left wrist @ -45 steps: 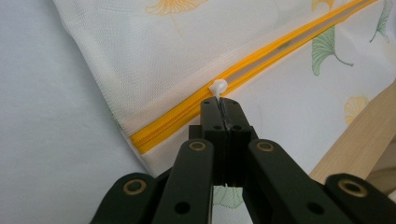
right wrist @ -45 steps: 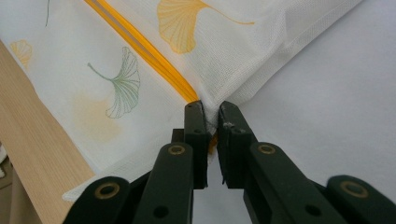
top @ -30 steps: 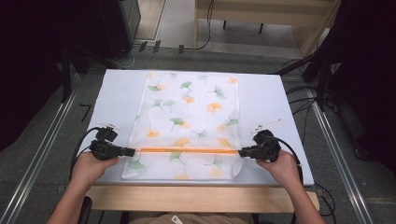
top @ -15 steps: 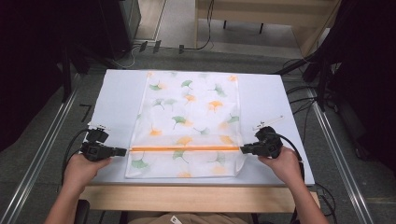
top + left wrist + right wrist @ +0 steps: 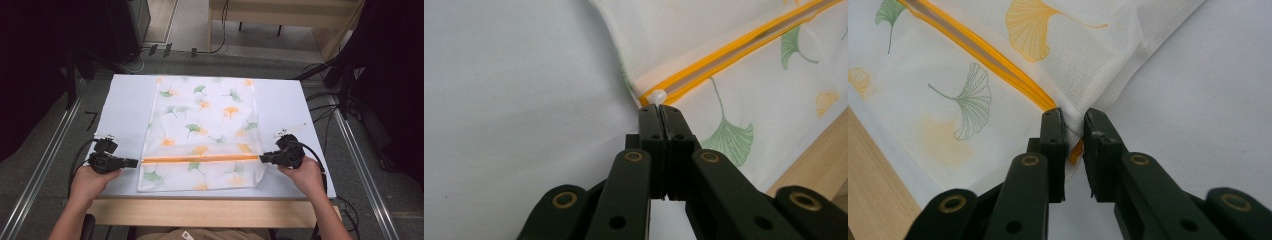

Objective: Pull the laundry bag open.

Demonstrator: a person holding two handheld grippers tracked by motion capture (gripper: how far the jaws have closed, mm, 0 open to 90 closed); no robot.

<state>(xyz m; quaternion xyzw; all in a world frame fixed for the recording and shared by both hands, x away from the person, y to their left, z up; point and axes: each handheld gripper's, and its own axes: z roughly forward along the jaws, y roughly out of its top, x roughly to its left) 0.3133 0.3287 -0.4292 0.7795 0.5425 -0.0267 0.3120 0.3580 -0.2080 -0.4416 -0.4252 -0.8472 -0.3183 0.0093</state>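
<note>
The left gripper (image 5: 659, 111) was pinched on the white zipper pull (image 5: 657, 96) of the fully zipped mesh bag (image 5: 205, 125), while the right gripper (image 5: 1074, 131), just opening, stood slackened around the bag's corner, release remaining.

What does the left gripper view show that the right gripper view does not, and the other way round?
Left gripper view: the left gripper closed on a small white tab at the end of the orange zipper. Right gripper view: the right gripper, which has just been opening, with a corner of the bag and the zipper's other end between its fingers. Both: the leaf-printed bag, its orange zipper, the white table and its wooden edge.
</note>
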